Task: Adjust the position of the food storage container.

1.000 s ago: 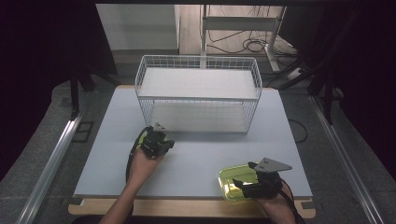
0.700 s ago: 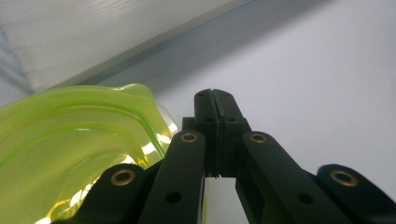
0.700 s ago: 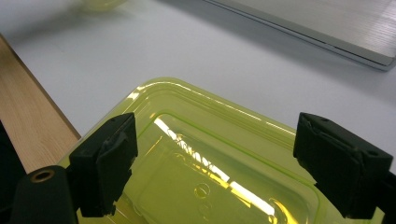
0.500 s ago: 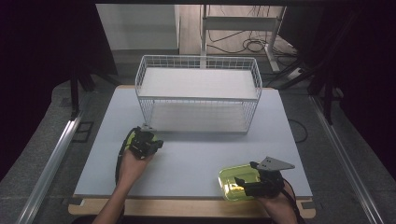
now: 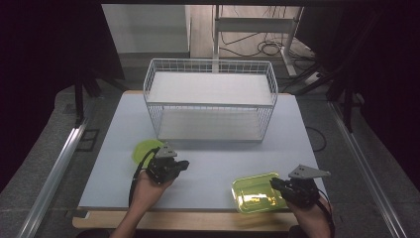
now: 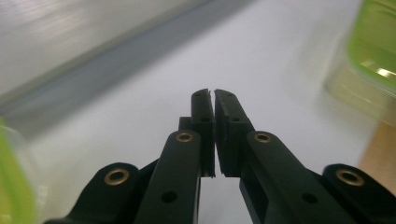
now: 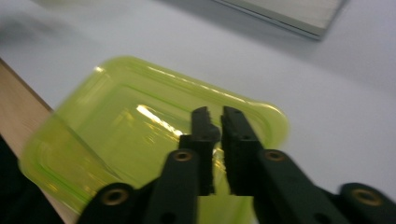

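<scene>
Yellow-green tray sits lower right in the high view, long axis left-right, right gripper at its right rim. Right gripper view: jaws pinching that rim, having just closed. Left gripper is pressed together, empty.

Counts, placed against the wire rack: one rack, two tiers. Two yellow-green plastic pieces: one rectangular tray in front of the rack toward its right end, one round lid just off its front-left corner. Two grippers: left gripper, right gripper, both nearer than the rack. One table.
</scene>
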`<state>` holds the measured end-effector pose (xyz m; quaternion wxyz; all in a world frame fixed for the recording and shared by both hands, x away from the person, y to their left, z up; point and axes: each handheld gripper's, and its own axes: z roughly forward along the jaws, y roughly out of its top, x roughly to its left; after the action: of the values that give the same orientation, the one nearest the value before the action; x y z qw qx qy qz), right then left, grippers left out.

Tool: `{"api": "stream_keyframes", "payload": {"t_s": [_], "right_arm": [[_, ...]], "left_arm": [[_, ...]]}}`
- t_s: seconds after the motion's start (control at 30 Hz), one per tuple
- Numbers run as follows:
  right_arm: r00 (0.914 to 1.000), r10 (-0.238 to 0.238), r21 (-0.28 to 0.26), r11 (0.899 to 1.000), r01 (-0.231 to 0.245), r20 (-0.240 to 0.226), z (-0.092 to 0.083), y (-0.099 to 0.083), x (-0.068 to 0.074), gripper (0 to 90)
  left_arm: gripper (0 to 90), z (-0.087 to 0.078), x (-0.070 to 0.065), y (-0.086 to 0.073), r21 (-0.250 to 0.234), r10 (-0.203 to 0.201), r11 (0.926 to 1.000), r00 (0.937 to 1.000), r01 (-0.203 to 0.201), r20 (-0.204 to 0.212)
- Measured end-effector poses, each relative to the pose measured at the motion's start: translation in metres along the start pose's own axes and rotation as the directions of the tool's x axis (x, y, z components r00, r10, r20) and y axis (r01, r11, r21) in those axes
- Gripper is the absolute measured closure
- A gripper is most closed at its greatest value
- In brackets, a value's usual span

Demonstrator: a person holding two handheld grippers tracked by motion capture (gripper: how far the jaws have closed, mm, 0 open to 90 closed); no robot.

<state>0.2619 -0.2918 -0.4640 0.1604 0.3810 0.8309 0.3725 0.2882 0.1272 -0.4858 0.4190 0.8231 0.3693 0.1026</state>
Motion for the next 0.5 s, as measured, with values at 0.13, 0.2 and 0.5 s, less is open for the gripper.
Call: {"api": "stream_keyframes", "payload": {"t_s": [0.13, 0.2, 0.5], "right_arm": [[0.9991, -0.008, 0.046, 0.999, 0.006, 0.042, -0.01, -0.006, -0.006, 89.7], [0.9988, -0.002, 0.051, 0.999, -0.001, 0.049, -0.014, -0.012, -0.008, 89.7], [0.9918, 0.005, 0.095, 0.995, -0.018, 0.127, -0.031, -0.034, -0.011, 89.7]], "left_arm": [[85.4, -0.004, -0.01, -0.01, -0.02, 0.011, 0.9997, 0.9993, -0.01, 0.036], [85.2, -0.005, -0.016, -0.016, -0.034, 0.01, 0.9994, 0.9985, -0.008, 0.054], [89.3, 0.004, -0.035, -0.03, -0.03, 0.021, 0.9994, 0.9902, -0.017, 0.138]]}}
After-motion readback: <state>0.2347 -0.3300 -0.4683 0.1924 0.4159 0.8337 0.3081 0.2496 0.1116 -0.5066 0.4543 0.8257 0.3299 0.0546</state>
